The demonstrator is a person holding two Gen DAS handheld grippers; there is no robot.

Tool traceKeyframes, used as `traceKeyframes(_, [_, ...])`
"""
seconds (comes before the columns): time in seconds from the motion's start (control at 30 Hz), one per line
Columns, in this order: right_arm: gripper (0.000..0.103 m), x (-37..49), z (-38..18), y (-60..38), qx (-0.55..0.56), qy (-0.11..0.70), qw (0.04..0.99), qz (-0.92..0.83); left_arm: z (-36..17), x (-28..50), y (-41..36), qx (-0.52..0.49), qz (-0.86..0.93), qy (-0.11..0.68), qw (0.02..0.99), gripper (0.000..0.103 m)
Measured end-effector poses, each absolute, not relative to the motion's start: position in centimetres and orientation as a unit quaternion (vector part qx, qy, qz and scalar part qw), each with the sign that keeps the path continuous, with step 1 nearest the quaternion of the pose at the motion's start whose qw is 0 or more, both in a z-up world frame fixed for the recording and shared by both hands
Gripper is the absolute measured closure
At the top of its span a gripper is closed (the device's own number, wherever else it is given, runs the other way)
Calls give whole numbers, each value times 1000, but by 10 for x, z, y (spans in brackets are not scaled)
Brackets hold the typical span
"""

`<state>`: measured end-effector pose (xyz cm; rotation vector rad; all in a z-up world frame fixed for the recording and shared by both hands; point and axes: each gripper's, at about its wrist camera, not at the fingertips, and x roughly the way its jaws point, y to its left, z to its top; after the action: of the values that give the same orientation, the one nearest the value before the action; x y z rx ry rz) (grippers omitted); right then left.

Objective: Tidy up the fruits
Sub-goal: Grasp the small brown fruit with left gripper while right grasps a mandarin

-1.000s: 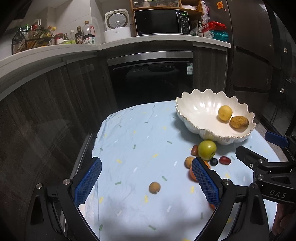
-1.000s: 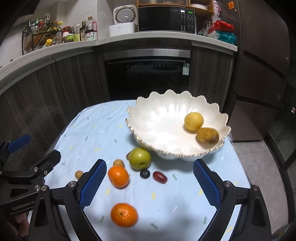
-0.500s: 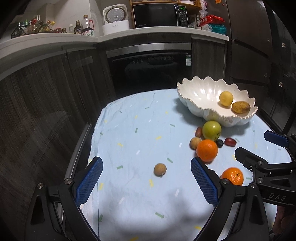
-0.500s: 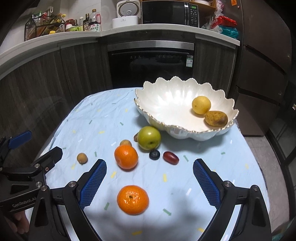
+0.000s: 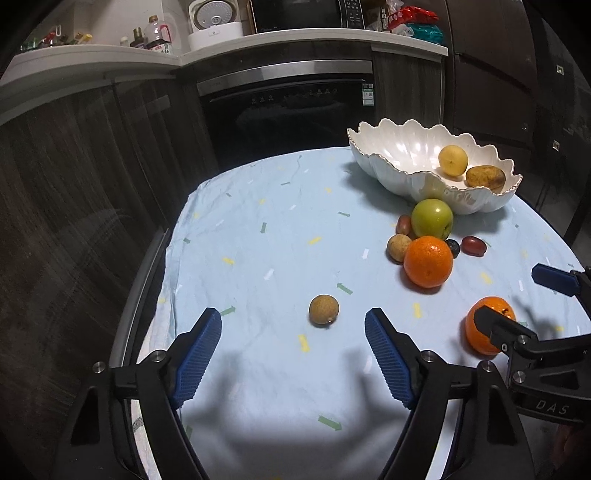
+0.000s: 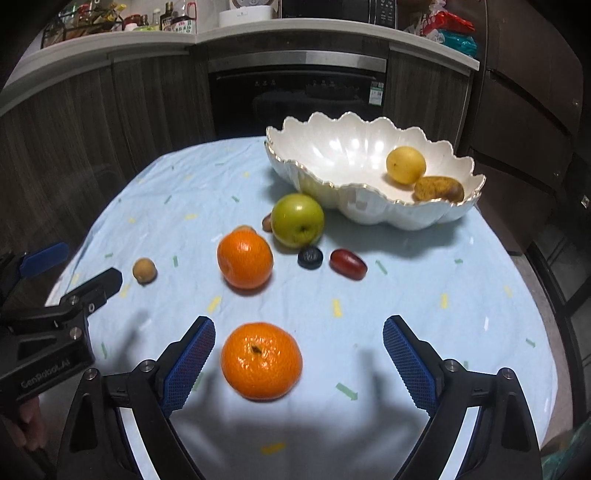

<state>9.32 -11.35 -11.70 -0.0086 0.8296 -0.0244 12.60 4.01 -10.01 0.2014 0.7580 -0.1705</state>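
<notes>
Left tool (image 5: pixel 293 332) wide open above small brown fruit (image 5: pixel 323 309), right tool (image 6: pixel 299 341) open w/ near orange (image 6: pixel 261 360) between fingers, not gripped

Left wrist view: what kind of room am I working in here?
A home kitchen, most likely: a built-in oven under the counter, a microwave and rice cooker on top, condiment bottles alongside.

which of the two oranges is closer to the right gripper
The near orange, lying alone right in front of the open right gripper, just inside its left finger. The other orange sits farther back, beside the green apple.
</notes>
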Motion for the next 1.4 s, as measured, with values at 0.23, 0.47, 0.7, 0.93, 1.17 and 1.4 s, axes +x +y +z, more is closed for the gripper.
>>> traceKeyframes(0.23, [18, 97, -127, -110, 3, 420, 907, -14, -111, 138, 40, 98, -101, 383, 913, 30])
traceKeyframes(0.47, [24, 100, -134, -108, 10, 432, 902, -18, -123, 150, 37, 96, -119, 405, 901, 41])
traceKeyframes(0.7, [29, 102, -138, -105, 18, 441, 897, -19, -128, 161, 36, 100, -131, 414, 895, 45])
traceKeyframes(0.93, [37, 105, -140, -103, 22, 444, 896, -17, -134, 171, 34, 97, -145, 428, 887, 61])
traceKeyframes(1.17, [54, 105, -139, -100, 30, 440, 897, -6, -133, 169, 27, 106, -157, 425, 885, 80])
traceKeyframes(1.4, [55, 103, -139, -100, 33, 438, 899, -2, -130, 164, 28, 104, -152, 425, 886, 80])
